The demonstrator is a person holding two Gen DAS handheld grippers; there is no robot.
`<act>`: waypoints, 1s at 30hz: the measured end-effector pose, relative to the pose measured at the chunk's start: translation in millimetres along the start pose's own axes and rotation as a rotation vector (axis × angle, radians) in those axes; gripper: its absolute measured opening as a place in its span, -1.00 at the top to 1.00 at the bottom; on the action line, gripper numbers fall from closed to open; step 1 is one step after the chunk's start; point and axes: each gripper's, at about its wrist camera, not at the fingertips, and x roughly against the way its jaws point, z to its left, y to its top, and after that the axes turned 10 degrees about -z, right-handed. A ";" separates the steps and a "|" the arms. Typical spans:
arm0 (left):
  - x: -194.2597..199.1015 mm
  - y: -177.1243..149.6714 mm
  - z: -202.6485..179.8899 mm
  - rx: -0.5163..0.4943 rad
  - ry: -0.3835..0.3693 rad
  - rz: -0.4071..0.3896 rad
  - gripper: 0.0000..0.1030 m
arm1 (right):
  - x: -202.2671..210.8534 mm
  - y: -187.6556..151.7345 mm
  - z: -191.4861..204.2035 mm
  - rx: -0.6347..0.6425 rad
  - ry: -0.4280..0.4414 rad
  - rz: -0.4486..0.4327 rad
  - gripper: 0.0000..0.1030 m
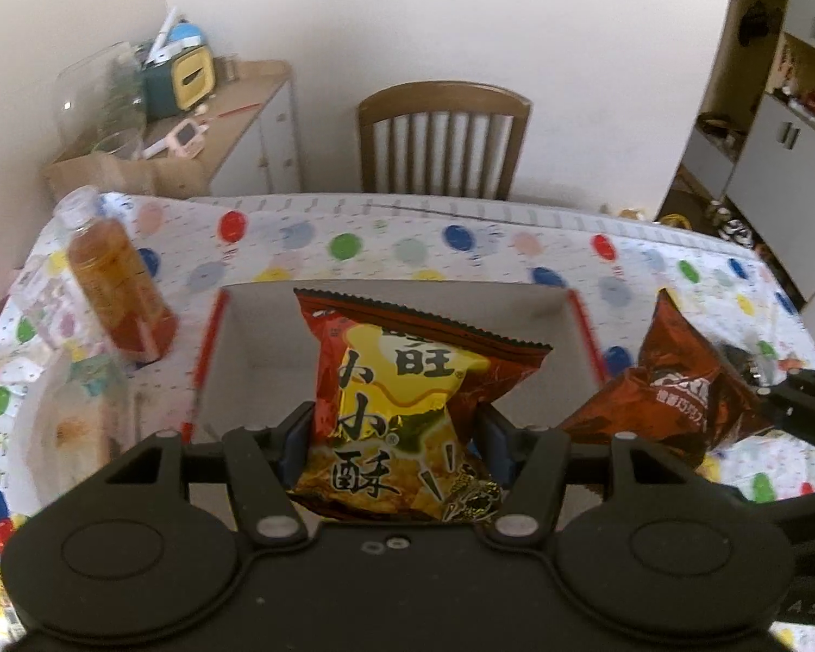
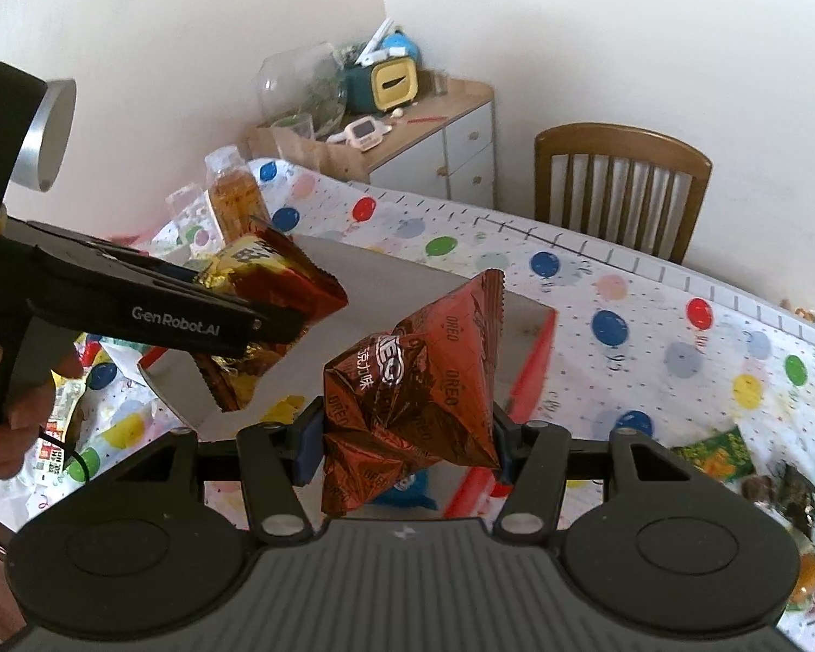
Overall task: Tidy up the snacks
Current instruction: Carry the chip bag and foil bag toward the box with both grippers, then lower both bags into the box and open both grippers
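We count two snack bags: our left gripper (image 1: 391, 437) pinches the red-yellow bag (image 1: 407, 407), our right gripper (image 2: 402, 448) clamps the Oreo bag (image 2: 413, 380), above one box (image 1: 255, 326), one bottle (image 1: 119, 293) beside it.

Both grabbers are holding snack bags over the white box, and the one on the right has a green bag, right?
Not quite. The right hand-held gripper holds a crinkled reddish-brown foil Oreo bag, not a green one, as the right wrist view shows. The left hand-held gripper does hold a red-and-yellow snack bag over the white cardboard box.
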 end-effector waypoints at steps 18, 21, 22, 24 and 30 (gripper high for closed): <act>-76.0 -16.5 41.5 -0.046 0.047 0.116 -0.16 | -104.4 -3.9 17.5 0.036 -0.023 0.146 -0.10; -85.7 -16.8 39.0 -0.060 0.041 0.132 -0.16 | -114.1 -6.4 16.7 0.034 -0.031 0.161 -0.11; -88.5 -17.1 37.7 -0.064 0.038 0.138 -0.16 | -116.5 -7.1 16.4 0.032 -0.032 0.165 -0.11; -93.6 -17.9 33.8 -0.083 0.033 0.148 -0.16 | -122.2 -8.4 15.4 0.029 -0.036 0.176 -0.11; -110.9 -23.1 25.5 -0.123 0.023 0.201 -0.16 | -127.9 -14.1 17.9 0.048 -0.035 0.205 -0.12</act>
